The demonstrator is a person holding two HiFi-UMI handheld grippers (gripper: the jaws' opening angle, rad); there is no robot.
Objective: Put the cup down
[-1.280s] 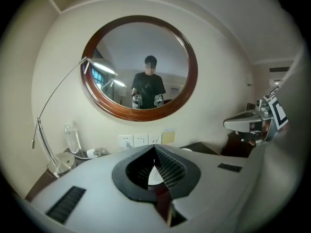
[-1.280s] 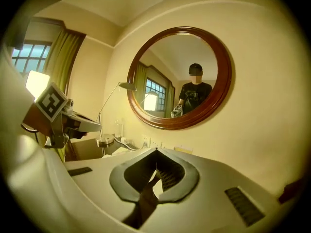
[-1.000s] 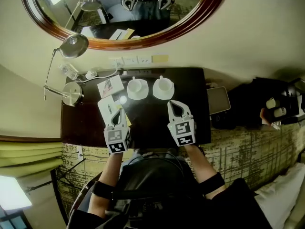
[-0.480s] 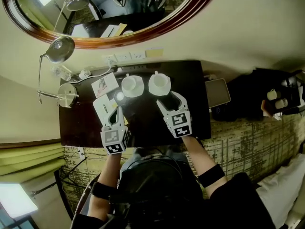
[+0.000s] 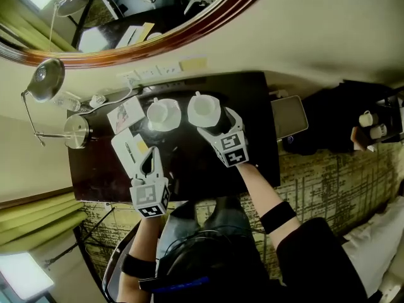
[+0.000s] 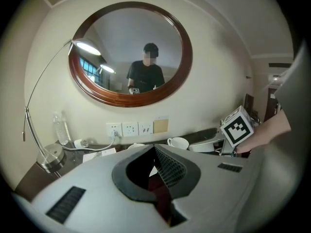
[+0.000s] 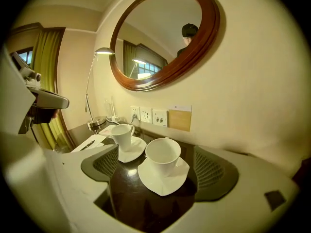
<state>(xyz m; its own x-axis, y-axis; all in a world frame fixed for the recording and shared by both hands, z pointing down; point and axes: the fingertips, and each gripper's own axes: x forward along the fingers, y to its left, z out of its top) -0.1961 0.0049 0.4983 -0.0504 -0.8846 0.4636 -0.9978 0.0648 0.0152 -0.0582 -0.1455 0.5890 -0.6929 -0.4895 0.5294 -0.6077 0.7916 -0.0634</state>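
1. Eyes on the cup (image 7: 163, 153): white, empty and upright, with a small handle turned toward the wall.
2. It sits on a white saucer (image 7: 164, 182) with a wavy, squarish rim, and that saucer lies flat on the dark glossy surface (image 5: 255, 115), toward the wall edge.
3. A second cup (image 7: 121, 134) on its own saucer stands just beside it on the left, handle out to the right.
4. My right gripper (image 5: 216, 122) is spread wide. In the right gripper view its fingers (image 7: 210, 171) stand one on each side of the cup and saucer. Neither pad touches the china, so nothing is gripped.
5. My left gripper (image 5: 150, 160) hangs nearer the front edge, beside the notepad (image 5: 128, 151). Its fingers (image 6: 171, 169) are pressed together with nothing between them.
6. Against a second ago, the right fingers were shut then and held well short of both cups. They have just been opening, and the gripper has gone forward and down until the cup sits between them.
7. The left fingers were shut then and are shut now; that gripper is still low over the left part of the surface by the notepad.
8. Both cups stand on their saucers exactly as before.
9. My head view has swung too: the mirror (image 5: 126, 24) now shows less of itself at the top, and the lamp (image 5: 45, 81) sits further left.
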